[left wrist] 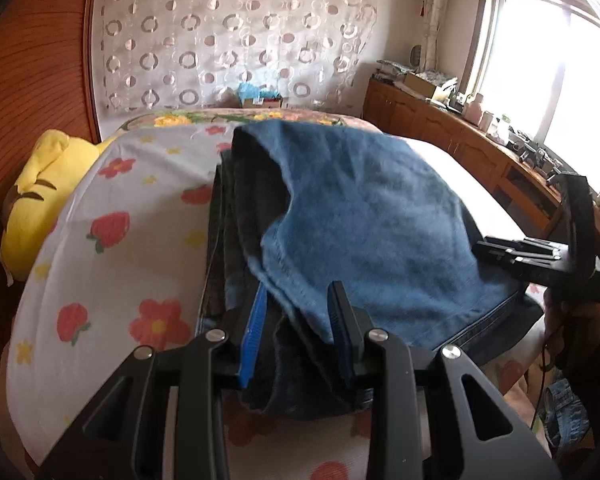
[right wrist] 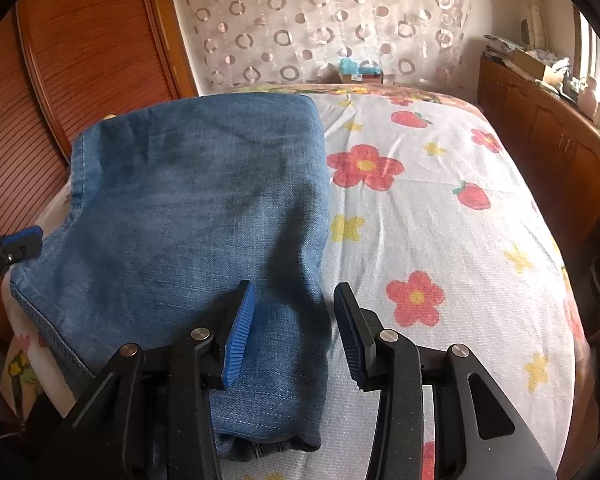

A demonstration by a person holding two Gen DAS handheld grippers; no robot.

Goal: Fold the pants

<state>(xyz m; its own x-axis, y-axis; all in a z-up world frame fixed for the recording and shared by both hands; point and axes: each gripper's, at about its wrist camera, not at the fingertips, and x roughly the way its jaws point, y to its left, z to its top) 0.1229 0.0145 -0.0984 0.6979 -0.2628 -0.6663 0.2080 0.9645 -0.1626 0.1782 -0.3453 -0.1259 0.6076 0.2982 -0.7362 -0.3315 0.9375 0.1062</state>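
Left gripper [left wrist: 300,300] tilted down, jaws clamped on pants [left wrist: 360,208] fold. Right gripper [right wrist: 294,304] tilted down, jaws part open, pads clear.

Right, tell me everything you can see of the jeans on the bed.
The blue denim jeans lie folded over on the white bedsheet printed with red flowers and strawberries. The faded top layer has stitched hems and creases; darker layers show beneath along one side. The left claw has a bunched dark fold between its blue ribbed pads, pinching it. The right claw straddles the opposite edge, jaws opening, its pads not pressing the cloth.
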